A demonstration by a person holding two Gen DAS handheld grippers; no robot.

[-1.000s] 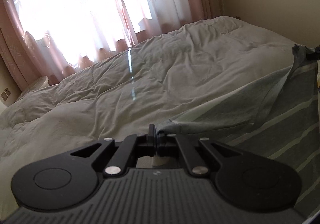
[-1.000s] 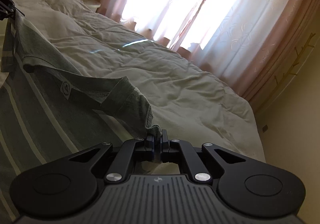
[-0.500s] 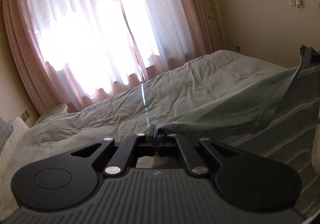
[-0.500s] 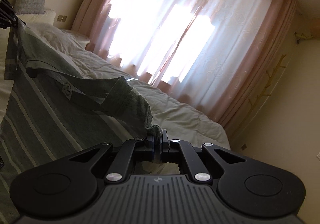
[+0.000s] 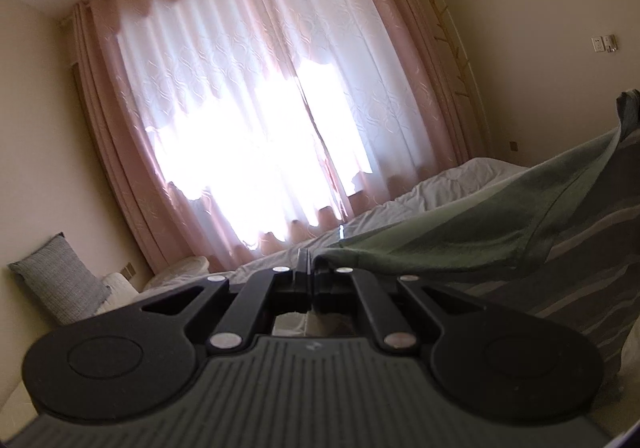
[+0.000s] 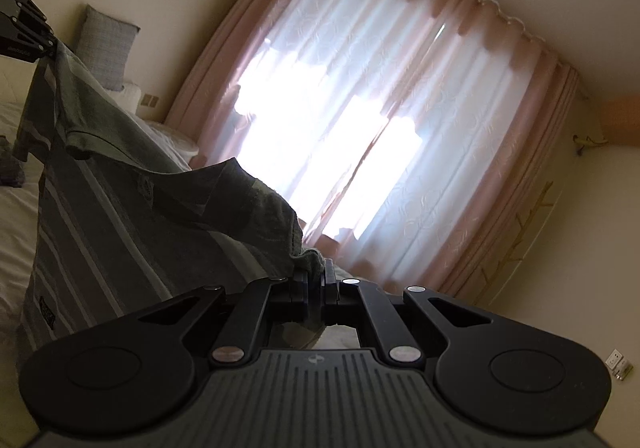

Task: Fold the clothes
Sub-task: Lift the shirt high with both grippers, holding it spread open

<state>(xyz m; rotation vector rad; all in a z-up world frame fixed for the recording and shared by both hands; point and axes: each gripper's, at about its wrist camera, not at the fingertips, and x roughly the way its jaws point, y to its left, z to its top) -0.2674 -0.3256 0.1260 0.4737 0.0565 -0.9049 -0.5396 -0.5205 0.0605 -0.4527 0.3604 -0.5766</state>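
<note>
both grippers have risen since a second ago: the bed filled most of each view then, now window and ceiling fill the frame and the bed sits low.

left gripper [image 5: 307, 268]: jaws together, pinching an edge of the green striped shirt [image 5: 520, 232]. fabric runs from the fingertips up and to the right, pulled into a taut ridge toward the far corner at the right edge of the left wrist view. no gap visible between the fingers.

right gripper [image 6: 316, 272]: jaws closed on a bunched bit of the same shirt [image 6: 120, 200]. cloth piles just above and left of the fingertips, then stretches away to the upper left, where the left gripper [image 6: 24, 32] holds the other corner. pale stripes and a small dark label show on the hanging panel.

shirt is lifted, spread between the two tools, lower part draping toward the grey duvet [image 5: 432, 188].

background: pink curtains [image 5: 120, 120] over white sheer, strongly backlit. grey pillow [image 5: 60, 284] upright against the wall at the bed head. wall socket [image 5: 604, 44] on the right wall.
</note>
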